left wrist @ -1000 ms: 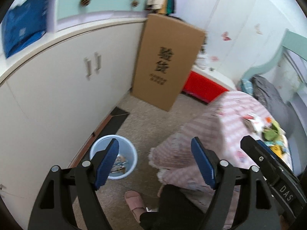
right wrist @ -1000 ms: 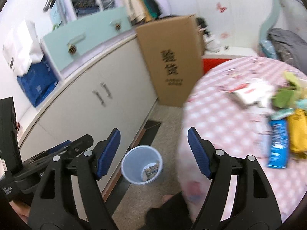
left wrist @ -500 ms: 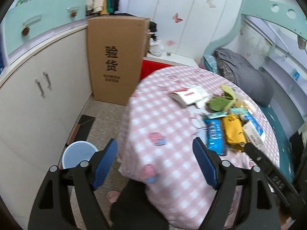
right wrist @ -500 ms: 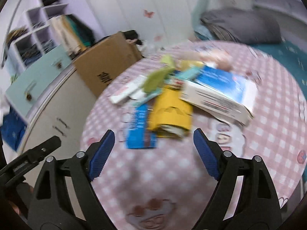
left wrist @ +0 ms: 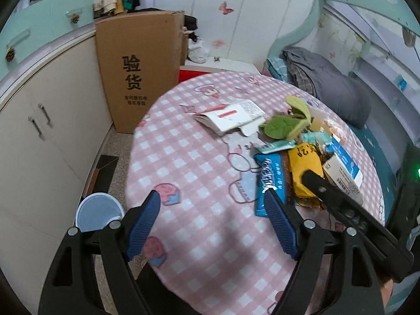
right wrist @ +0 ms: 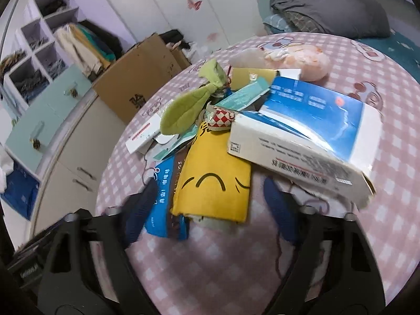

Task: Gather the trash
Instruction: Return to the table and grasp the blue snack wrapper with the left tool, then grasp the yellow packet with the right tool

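Observation:
A pile of trash lies on the round pink checked table [left wrist: 199,162]: a blue wrapper [left wrist: 270,183] [right wrist: 162,197], a yellow packet [left wrist: 305,172] [right wrist: 214,181], a blue-and-white box [right wrist: 309,128] [left wrist: 341,169], a green soft piece [right wrist: 183,110] [left wrist: 286,123] and a white carton [left wrist: 231,115]. My left gripper [left wrist: 214,223] is open and empty above the table's near edge, left of the pile. My right gripper [right wrist: 210,207] is open and empty, low over the yellow packet. The pale blue waste bin [left wrist: 98,211] stands on the floor left of the table.
A tall cardboard box [left wrist: 139,68] leans against white cupboards [left wrist: 39,120] on the left. A bed with a grey pillow [left wrist: 333,84] lies beyond the table. The right gripper's body [left wrist: 349,210] crosses the left wrist view at the right.
Both grippers have swung from the floor and bin up to the table. The right gripper has closed in on the trash pile. Both stay open and empty.

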Motion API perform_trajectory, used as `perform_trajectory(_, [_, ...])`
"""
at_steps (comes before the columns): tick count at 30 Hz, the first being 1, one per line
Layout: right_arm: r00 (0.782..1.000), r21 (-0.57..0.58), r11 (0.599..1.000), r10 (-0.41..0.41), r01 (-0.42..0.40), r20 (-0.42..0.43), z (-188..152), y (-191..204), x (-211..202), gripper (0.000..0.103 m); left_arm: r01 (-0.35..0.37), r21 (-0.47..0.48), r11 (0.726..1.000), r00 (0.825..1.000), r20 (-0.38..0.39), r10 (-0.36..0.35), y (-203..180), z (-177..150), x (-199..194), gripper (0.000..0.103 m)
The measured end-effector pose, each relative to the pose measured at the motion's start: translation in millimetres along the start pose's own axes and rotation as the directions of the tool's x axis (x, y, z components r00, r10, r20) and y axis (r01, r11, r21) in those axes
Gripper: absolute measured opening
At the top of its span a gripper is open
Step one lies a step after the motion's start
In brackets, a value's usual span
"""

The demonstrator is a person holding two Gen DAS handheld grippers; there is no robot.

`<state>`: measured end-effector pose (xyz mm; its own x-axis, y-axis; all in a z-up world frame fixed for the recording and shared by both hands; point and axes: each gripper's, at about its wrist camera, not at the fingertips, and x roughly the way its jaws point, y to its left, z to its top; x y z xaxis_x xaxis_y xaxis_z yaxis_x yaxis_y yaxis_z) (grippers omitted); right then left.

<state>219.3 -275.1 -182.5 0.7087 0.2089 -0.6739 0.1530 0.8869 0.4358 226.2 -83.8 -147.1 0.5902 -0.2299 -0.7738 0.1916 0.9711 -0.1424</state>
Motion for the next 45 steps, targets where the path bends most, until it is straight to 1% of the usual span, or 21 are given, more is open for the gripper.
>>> perform_trajectory(2, [1.0, -0.032, 0.999, -0.009, 0.008, -0.003, -3, -2, -2, 0.042, 0.02, 0.021, 1.0, 1.0, -0.018, -0.02, -9, 0, 7, 0.079])
perform_trajectory(3, [1.0, -0.031, 0.999, -0.008, 0.008, 0.0, -5, -6, -6, 0.042, 0.032, 0.03, 0.999, 0.999, -0.028, -0.031, -15, -1, 11, 0.079])
perform_trajectory(6, [0.999, -0.048, 0.998, -0.043, 0.044, 0.027, -11, -12, -20, 0.041, 0.05, 0.045, 0.998, 0.997, -0.054, -0.047, -29, -3, 23, 0.079])
perform_trajectory(10, [0.998, -0.027, 0.998, -0.06, 0.061, 0.038, -14, -26, -30, 0.041, 0.084, 0.056, 0.995, 0.993, -0.084, -0.079, -47, -8, 38, 0.079])
perform_trajectory(12, [0.998, -0.006, 0.999, -0.052, 0.053, 0.027, -15, -34, -30, 0.041, 0.075, 0.068, 0.995, 0.994, -0.09, -0.069, -55, -8, 45, 0.079])
perform_trajectory(16, [0.999, -0.019, 0.999, -0.045, 0.046, 0.03, -18, -37, -33, 0.041, 0.04, 0.068, 0.997, 0.996, -0.085, -0.034, -59, -4, 56, 0.079])
perform_trajectory(19, [0.999, -0.024, 0.999, -0.042, 0.042, 0.027, -19, -35, -34, 0.041, 0.005, 0.113, 0.994, 0.997, -0.082, 0.005, -67, -1, 66, 0.079])
perform_trajectory(20, [0.999, -0.025, 0.999, -0.039, 0.04, 0.027, -19, -35, -35, 0.041, -0.014, 0.141, 0.99, 0.996, -0.082, 0.026, -72, -1, 69, 0.077])
perform_trajectory(22, [0.999, -0.035, 0.998, -0.043, 0.044, 0.032, -20, -34, -35, 0.041, -0.047, 0.203, 0.978, 0.997, -0.058, 0.06, -81, -1, 72, 0.06])
perform_trajectory(23, [0.998, -0.041, 0.998, -0.046, 0.047, 0.034, -21, -33, -35, 0.041, -0.05, 0.232, 0.971, 0.997, -0.044, 0.062, -86, -2, 70, 0.048])
perform_trajectory(25, [0.999, -0.034, 0.998, -0.042, 0.043, 0.034, -21, -32, -35, 0.041, -0.031, 0.239, 0.97, 0.997, -0.055, 0.045, -88, -4, 68, 0.043])
perform_trajectory(26, [0.999, -0.031, 0.999, -0.041, 0.042, 0.035, -22, -31, -35, 0.041, -0.029, 0.239, 0.971, 0.998, -0.054, 0.043, -88, -5, 66, 0.038])
perform_trajectory(27, [0.999, -0.027, 0.999, -0.036, 0.037, 0.039, -22, -31, -37, 0.041, -0.026, 0.237, 0.971, 0.998, -0.053, 0.04, -87, -6, 64, 0.036])
perform_trajectory(30, [0.998, -0.027, 0.999, -0.022, 0.024, 0.052, -25, -28, -43, 0.041, 0.012, 0.214, 0.977, 0.998, -0.061, 0.002, -82, -10, 56, 0.033])
perform_trajectory(33, [0.998, -0.037, 0.999, -0.016, 0.018, 0.062, -28, -26, -52, 0.041, 0.018, 0.208, 0.978, 0.999, -0.051, -0.008, -79, -15, 47, 0.031])
perform_trajectory(38, [0.996, -0.061, 0.998, -0.003, 0.008, 0.087, -30, -18, -72, 0.041, 0.033, 0.189, 0.981, 0.999, -0.016, -0.03, -69, -21, 23, 0.03])
perform_trajectory(45, [0.992, -0.101, 0.995, 0.03, -0.018, 0.119, -36, 14, -93, 0.041, 0.042, 0.153, 0.987, 0.998, 0.03, -0.047, -56, -21, -4, 0.03])
